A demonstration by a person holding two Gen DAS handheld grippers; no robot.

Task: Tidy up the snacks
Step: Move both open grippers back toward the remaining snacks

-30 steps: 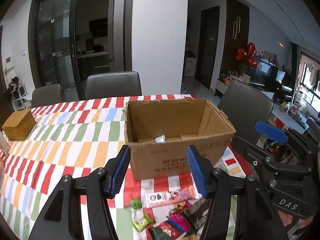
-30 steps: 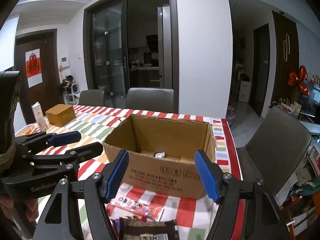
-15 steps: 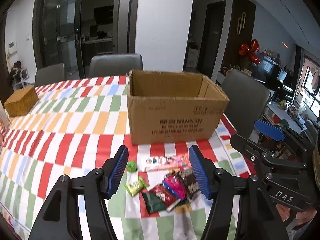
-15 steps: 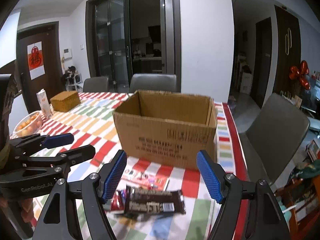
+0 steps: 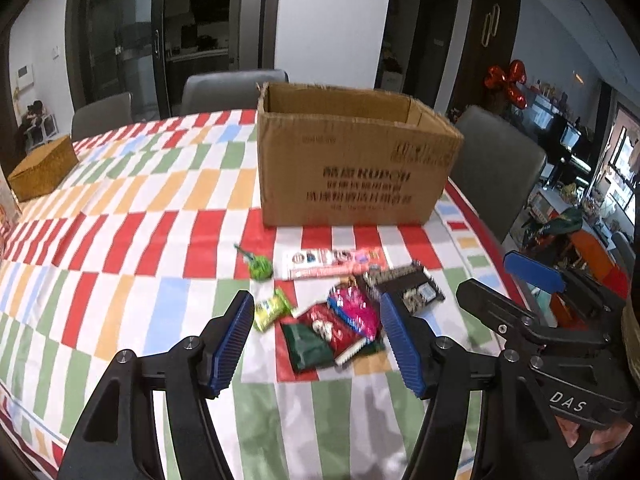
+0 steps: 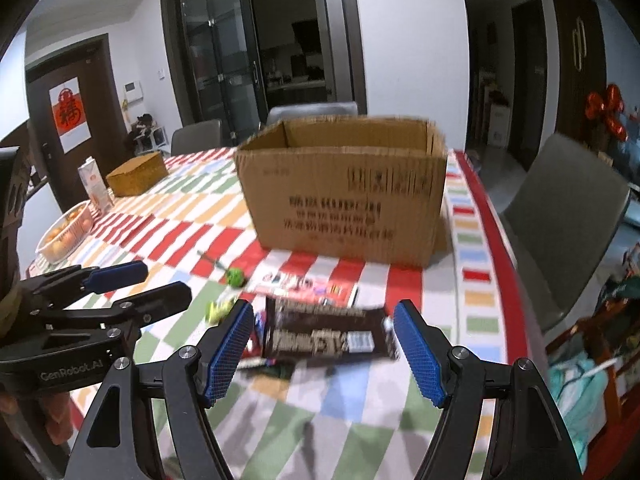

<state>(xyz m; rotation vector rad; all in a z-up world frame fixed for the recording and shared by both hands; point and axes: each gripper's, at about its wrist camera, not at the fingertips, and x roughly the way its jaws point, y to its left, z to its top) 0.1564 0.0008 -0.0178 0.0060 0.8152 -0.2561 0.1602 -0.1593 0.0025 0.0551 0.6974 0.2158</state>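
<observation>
We hover both tongs apart over the near snacks: left gripper [image 5: 316,338] opening above the packets [image 5: 336,326], right gripper [image 6: 324,344] framing the dark bar [image 6: 328,338], the box [image 5: 352,168] waiting beyond.

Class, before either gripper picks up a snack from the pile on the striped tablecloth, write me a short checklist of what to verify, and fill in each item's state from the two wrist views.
1. Left gripper empty, jaws opening over the pile: ok.
2. Right gripper open with nothing between the fingers: ok.
3. Dark chocolate bar lies flat, framed between the right gripper's fingers: ok.
4. Snacks under the left gripper are separate: not ok; the red packet, pink packet and dark green packet overlap.
5. Cardboard box upright with its top open: ok.
6. Room left inside the box: cannot tell; its floor is hidden from both views.
</observation>
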